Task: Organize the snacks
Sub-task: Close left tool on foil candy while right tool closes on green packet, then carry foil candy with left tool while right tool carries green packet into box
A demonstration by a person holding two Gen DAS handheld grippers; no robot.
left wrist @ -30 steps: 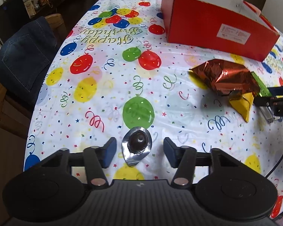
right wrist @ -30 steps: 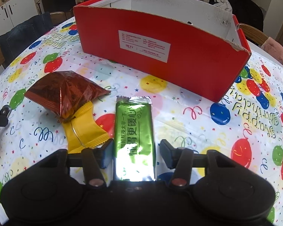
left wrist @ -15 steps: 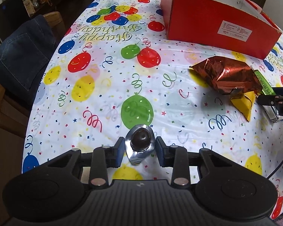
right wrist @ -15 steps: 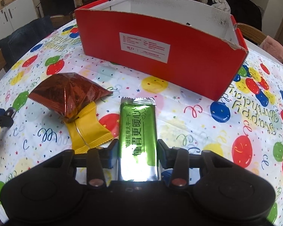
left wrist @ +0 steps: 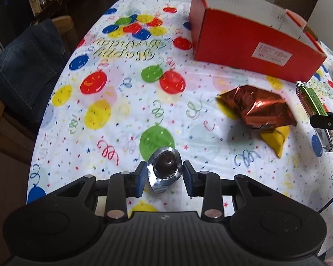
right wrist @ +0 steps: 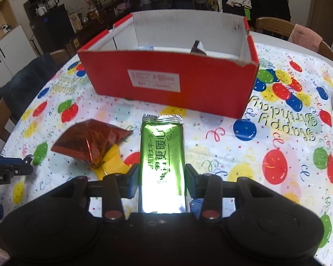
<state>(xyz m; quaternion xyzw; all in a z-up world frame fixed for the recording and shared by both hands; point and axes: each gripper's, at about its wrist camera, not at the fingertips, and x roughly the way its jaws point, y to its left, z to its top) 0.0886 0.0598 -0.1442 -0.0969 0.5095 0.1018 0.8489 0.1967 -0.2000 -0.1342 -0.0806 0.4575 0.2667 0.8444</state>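
Two grippers working over the balloon-print tablecloth [left wrist: 126, 102]. Left gripper [left wrist: 164, 173] pointing steeply down near the near edge of the table, jaws narrowed onto the silver foil cup [left wrist: 164, 170] with a dark chocolate in it, blue pads touching its rim on both sides. Right gripper [right wrist: 162, 177] clamping the long green wrapper bar [right wrist: 162, 155] by its near end, far end sticking out toward the red box [right wrist: 166, 77]; bar apparently raised off the cloth, though hard to tell. Red box sitting toward the far edge, open at the top, white inside, a few packets lying in it. Crinkled red foil bag [right wrist: 88, 144] lying mid-table, overlapping the yellow packet [right wrist: 110, 165] beneath it, just left of the green bar. Denim jacket [left wrist: 26, 73] hanging over a chair at the left edge.
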